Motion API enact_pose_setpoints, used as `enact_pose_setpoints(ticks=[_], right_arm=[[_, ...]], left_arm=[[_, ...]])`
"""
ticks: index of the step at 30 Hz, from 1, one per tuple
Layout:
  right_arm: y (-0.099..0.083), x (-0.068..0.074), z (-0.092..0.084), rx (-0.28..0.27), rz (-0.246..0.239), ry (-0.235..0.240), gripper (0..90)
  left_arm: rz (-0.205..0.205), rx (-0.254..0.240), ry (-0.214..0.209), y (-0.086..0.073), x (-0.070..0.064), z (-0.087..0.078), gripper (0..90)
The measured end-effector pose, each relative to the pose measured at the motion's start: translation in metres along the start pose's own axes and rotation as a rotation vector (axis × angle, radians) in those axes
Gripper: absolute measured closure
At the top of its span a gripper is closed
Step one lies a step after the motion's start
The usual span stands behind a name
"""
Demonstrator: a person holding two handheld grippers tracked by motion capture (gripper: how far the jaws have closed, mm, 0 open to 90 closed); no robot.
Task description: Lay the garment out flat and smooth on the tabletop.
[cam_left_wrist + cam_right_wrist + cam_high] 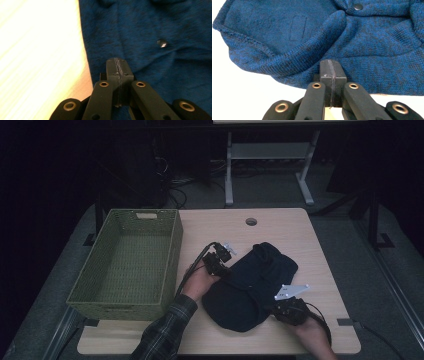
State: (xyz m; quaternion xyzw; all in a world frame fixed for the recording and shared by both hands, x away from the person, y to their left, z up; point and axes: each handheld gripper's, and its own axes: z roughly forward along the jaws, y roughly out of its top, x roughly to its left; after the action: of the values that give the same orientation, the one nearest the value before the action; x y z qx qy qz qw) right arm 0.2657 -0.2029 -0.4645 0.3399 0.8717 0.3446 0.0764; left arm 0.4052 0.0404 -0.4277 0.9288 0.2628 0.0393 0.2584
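Observation:
A dark blue knit garment [255, 280] lies crumpled in the middle of the wooden table [300, 235]. My left gripper [227, 271] rests at the garment's left edge with its jaws closed together. In the left gripper view the shut tips [117, 62] sit over the blue cloth [150, 25], close to its border and a snap button [162, 43]. My right gripper [276, 307] is at the garment's near right corner. Its shut tips [331, 64] overlap the hem of the knit [374, 42]. I cannot tell whether either pair of jaws pinches cloth.
A green woven basket [175, 250] stands on the left part of the table, right beside my left hand. A round cable hole [251, 221] marks the table's far side. Bare wood shows right of the garment and along the front edge.

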Motion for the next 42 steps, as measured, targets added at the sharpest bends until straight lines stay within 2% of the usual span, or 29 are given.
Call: enact_pose_setpoints(ticks=[2, 7, 16, 22, 34, 42], right_arm=[[0.0, 0.0, 0.0, 0.0, 0.001, 0.001, 89.6], [0.0, 0.0, 0.0, 0.0, -0.001, -0.001, 89.6], [0.0, -0.001, 0.0, 0.001, 0.005, 0.008, 89.5], [-0.001, -0.004, -0.003, 0.014, -0.006, 0.002, 89.5], [-0.001, -0.011, -0.006, 0.024, -0.008, -0.034, 89.5], [0.001, -0.019, -0.006, 0.024, -0.004, -0.061, 89.4]], left_arm=[[-0.004, 0.02, -0.007, -0.001, 0.002, 0.007, 89.9], [-0.02, 0.025, -0.008, -0.006, 0.003, 0.018, 89.9], [-0.019, 0.022, -0.004, -0.015, -0.003, 0.014, 89.9], [-0.023, 0.017, -0.024, -0.023, -0.006, 0.01, 89.9], [-0.024, 0.019, -0.052, -0.038, -0.017, 0.003, 89.9], [-0.015, 0.02, -0.09, -0.048, -0.025, -0.002, 89.9]])
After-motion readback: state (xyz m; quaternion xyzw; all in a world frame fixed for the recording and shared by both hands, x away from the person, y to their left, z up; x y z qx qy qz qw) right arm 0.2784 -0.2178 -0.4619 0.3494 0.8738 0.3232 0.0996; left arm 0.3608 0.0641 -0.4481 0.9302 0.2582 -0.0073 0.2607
